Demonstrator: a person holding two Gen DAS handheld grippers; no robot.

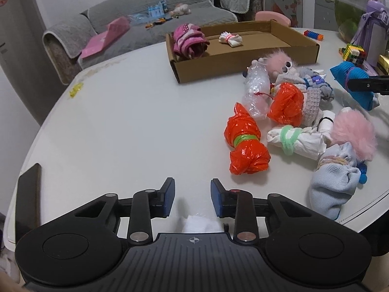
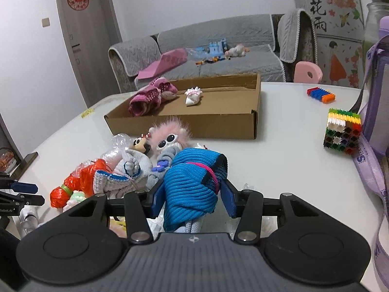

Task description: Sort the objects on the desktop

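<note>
The blue knitted bundle point(image 2: 192, 189), bound by a pink band, sits between the blue pads of the right gripper point(image 2: 192, 198), which press on it from both sides; the jaws stand partly closed around it and it is held just in front of the pile, with the white table point(image 2: 279, 150) showing beyond it. In the left wrist view the same bundle point(image 1: 352, 82) appears at the far right with the right gripper's dark finger across it. Just beside it lies the pile: a pink furry toy with white glasses point(image 2: 167, 136), a grey sock bundle point(image 2: 128, 170), two orange plastic bundles, the nearer point(image 1: 245, 141) with a green band and the farther point(image 1: 287, 104), a clear plastic bundle point(image 1: 257, 90), a white bundle with a green tie point(image 1: 296, 141), and a pale blue sock with pink fluff point(image 1: 340, 170). Behind the pile stands the open cardboard box point(image 1: 245, 60), holding a pink sock roll point(image 1: 188, 40) at its left end and a small white bundle point(image 1: 229, 39) near the middle. The left gripper point(image 1: 192, 197) hovers over bare table near the edge, well apart from the pile; its pads stand with a gap between them and nothing in it. A brick cube point(image 2: 342, 131) and a strip of coloured bricks point(image 2: 321, 95) lie to the right. A grey sofa point(image 2: 218, 48) fills the background.
</note>
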